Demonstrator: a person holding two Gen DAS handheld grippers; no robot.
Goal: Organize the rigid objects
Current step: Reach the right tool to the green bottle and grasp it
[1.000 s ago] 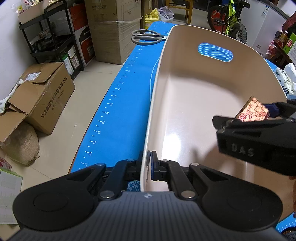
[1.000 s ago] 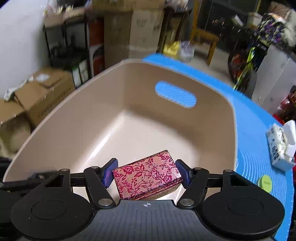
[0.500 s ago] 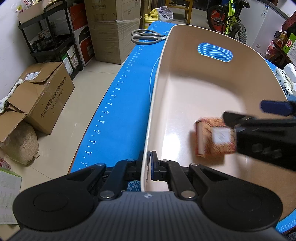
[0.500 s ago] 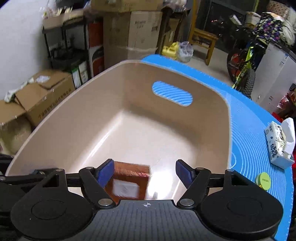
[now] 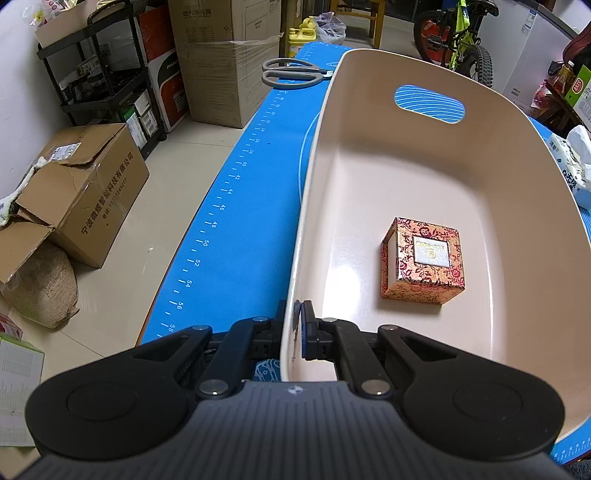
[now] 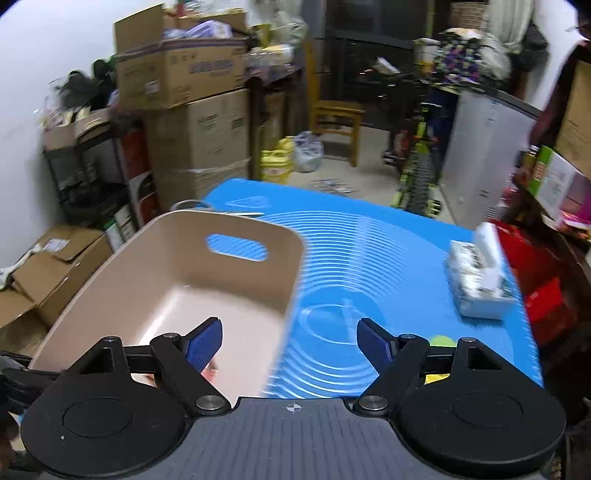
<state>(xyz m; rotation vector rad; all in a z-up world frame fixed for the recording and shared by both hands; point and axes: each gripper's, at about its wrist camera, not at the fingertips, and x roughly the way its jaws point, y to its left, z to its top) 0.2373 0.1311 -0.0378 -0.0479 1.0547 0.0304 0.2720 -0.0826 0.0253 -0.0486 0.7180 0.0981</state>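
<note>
A beige plastic bin [image 5: 491, 184] stands on the blue mat [image 5: 243, 206]. A red floral box [image 5: 424, 266] lies on the bin floor, label side up. My left gripper [image 5: 298, 328] is shut on the bin's near left rim. My right gripper [image 6: 290, 343] is open and empty, raised above the bin's right rim [image 6: 291, 288]. Only a sliver of the box [image 6: 210, 373] shows past the right gripper's left finger. Grey-handled scissors [image 5: 291, 74] lie on the mat beyond the bin.
A tissue pack [image 6: 476, 288] and a small green cap [image 6: 443, 340] lie on the mat to the right of the bin. Cardboard boxes [image 5: 81, 192], shelving and a bicycle [image 5: 458, 33] stand around the table.
The right gripper opened and let the floral box drop onto the bin floor. It then rose and swung right, out of the left wrist view. The left gripper kept its hold on the rim.
</note>
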